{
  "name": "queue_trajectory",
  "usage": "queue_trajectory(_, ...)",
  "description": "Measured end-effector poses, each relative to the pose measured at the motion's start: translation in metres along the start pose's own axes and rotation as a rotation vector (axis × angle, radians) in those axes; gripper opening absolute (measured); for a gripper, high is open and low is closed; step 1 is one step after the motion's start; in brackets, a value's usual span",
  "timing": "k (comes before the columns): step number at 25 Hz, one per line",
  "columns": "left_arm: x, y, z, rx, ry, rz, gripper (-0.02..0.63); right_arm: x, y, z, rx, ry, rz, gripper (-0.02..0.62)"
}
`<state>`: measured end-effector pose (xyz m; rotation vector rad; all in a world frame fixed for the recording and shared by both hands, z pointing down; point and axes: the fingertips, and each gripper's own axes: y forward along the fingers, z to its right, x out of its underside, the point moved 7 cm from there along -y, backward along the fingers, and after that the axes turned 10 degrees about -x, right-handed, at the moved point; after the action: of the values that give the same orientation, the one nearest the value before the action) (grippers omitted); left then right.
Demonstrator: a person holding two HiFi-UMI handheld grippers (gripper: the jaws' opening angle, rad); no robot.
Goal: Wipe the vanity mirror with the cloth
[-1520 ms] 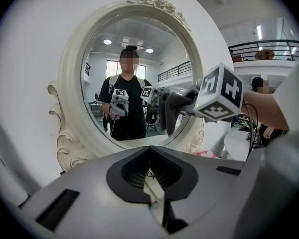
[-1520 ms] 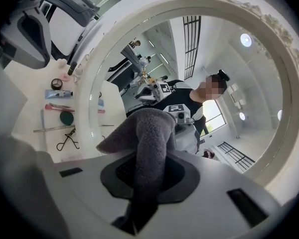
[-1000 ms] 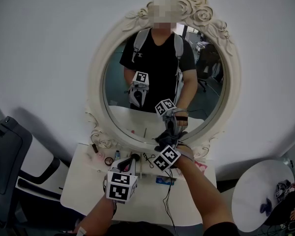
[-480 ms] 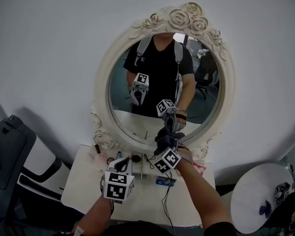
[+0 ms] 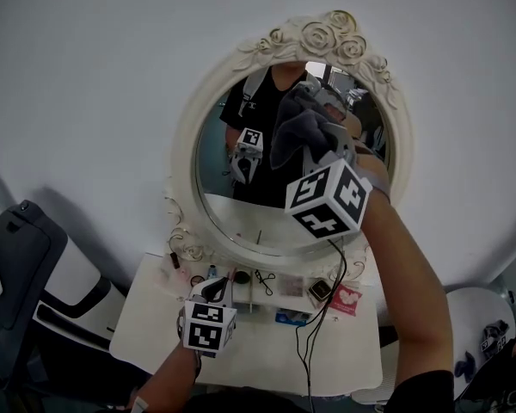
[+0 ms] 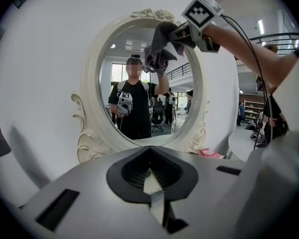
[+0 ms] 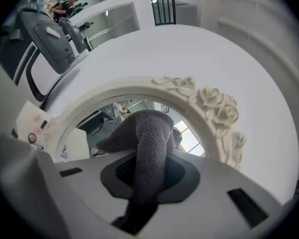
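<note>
The fingers of the right gripper [image 7: 144, 185] were closed on a grey cloth [image 7: 150, 143], which ran up between them and bunched out past their tips. The cloth lay against the upper part of the mirror [image 5: 267, 218], right of centre on the glass and just below the carved roses [image 5: 327, 34] at the top of the cream frame. The person's right arm [image 5: 413, 291] reached up from the near right to hold the gripper there, and a black cable [image 5: 314, 317] hung from it down to the bench [image 5: 150, 329].

The fingers of the left gripper [image 6: 152, 185] were together with nothing between them. This gripper sat low at the near left, above the bench and well apart from the glass, pointing toward the mirror.

The round mirror stood at the far edge of the white bench against a white wall [image 5: 86, 76]. Small cosmetic items [image 5: 241, 280] lay in a row along the bench just in front of the mirror's base. The glass reflected the person in a dark shirt. A grey and white chair [image 5: 21, 269] stood at the left, and a round white table [image 5: 482, 317] at the right.
</note>
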<state>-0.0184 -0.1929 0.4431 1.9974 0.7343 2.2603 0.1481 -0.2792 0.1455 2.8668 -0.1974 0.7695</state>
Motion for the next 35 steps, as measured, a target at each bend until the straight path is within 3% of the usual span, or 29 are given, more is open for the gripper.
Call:
queue_trajectory(4, 0.000, -0.002, -0.005, -0.012, -0.009, 0.009, 0.003, -0.032, -0.003, 0.045, 0.101, -0.098, -0.010, 0.058)
queue_trajectory(12, 0.003, -0.002, -0.022, -0.050, -0.035, 0.004, 0.003, -0.055, 0.009, 0.079, 0.153, -0.123, -0.037, 0.058)
queue_trajectory(17, 0.006, 0.006, -0.028, -0.061, -0.045, -0.013, 0.003, -0.044, 0.025, 0.072, 0.130, -0.115, -0.065, 0.058)
queue_trajectory(21, 0.009, 0.015, -0.026, -0.055, -0.040, -0.033, 0.003, -0.039, 0.030, 0.067, 0.190, -0.127, -0.028, 0.058)
queue_trajectory(25, 0.010, 0.027, -0.022, -0.047, -0.041, -0.052, 0.003, -0.039, 0.031, 0.064, 0.185, -0.116, -0.016, 0.057)
queue_trajectory(31, 0.008, 0.040, -0.010, -0.021, -0.026, -0.062, 0.003, -0.026, 0.040, 0.019, 0.158, -0.184, -0.005, 0.057)
queue_trajectory(35, 0.006, 0.044, -0.010, -0.024, -0.033, -0.057, 0.003, -0.008, 0.046, -0.020, 0.084, -0.197, 0.005, 0.057)
